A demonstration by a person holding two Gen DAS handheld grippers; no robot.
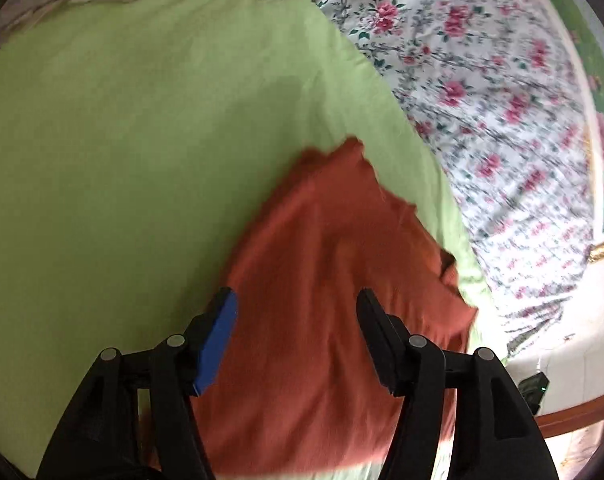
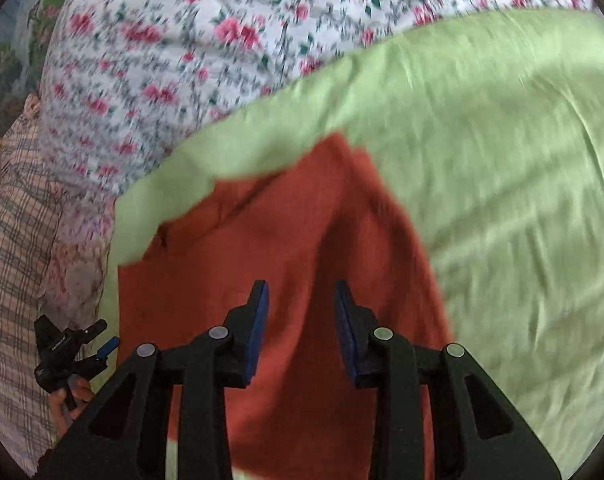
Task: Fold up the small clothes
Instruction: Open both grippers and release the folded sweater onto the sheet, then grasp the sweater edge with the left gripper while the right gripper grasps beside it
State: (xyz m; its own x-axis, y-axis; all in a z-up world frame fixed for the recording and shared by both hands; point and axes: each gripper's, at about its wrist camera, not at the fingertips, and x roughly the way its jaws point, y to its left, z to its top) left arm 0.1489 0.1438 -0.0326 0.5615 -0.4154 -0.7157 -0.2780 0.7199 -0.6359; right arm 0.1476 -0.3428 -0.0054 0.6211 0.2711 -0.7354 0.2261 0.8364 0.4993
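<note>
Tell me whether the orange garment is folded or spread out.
Partly folded: the orange garment shows an overlapping layer edge on the green sheet.

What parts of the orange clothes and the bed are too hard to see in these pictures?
- Rust-orange knitted garment: in both wrist views its near end is cut off by the lower edge and the gripper bodies, so its type is unclear.
- Its far edge: motion-blurred in the right wrist view.
- Light green sheet: creases smeared by blur there.
- Floral bedspread: pattern blurred.
- Left gripper: right fingertip's pad faces away.
</note>
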